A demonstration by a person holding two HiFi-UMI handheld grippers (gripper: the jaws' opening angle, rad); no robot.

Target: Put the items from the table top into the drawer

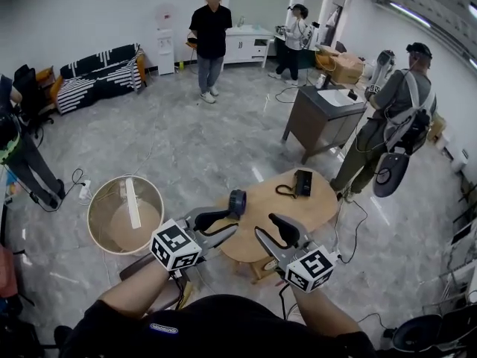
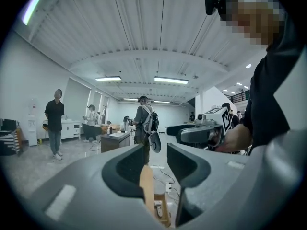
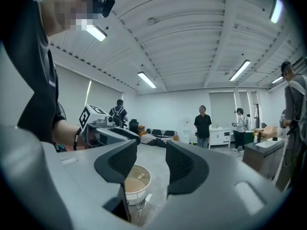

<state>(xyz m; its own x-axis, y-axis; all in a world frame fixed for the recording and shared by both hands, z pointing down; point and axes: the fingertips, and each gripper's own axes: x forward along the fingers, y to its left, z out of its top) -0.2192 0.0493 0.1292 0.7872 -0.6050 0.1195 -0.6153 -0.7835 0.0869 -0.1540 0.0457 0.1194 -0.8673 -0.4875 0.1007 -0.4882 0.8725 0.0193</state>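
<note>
Head view: the left hand-held gripper (image 1: 229,227) is low in the frame, left of centre, its marker cube toward the camera, its jaws parted with nothing in them. The right hand-held gripper (image 1: 265,231) is just to its right, jaws likewise parted and empty. Both sets of tips are over the near edge of the round wooden table (image 1: 298,215) at frame centre. On the table are a black device (image 1: 302,182) with a cord at the far side and a dark roll (image 1: 237,202) at the left rim, just above the left gripper's tips and not touched. A white round bin (image 1: 112,233) stands on the floor left of the table. A dark cabinet (image 1: 317,121) is right of centre, well apart, and a standing person in black (image 1: 210,39) is at top centre.

Left gripper view: the jaws are apart, the gap clear. Through it, low in the frame, the table's edge shows, and below it what looks like an open wooden drawer (image 2: 167,209) with a small object inside, too small to identify. The right hand-held gripper (image 2: 175,132) shows right of centre.

Right gripper view: the jaws are apart, holding nothing. The bin (image 3: 136,191) shows through the gap at lower centre, and the left hand-held gripper (image 3: 129,135) is left of centre.
</note>
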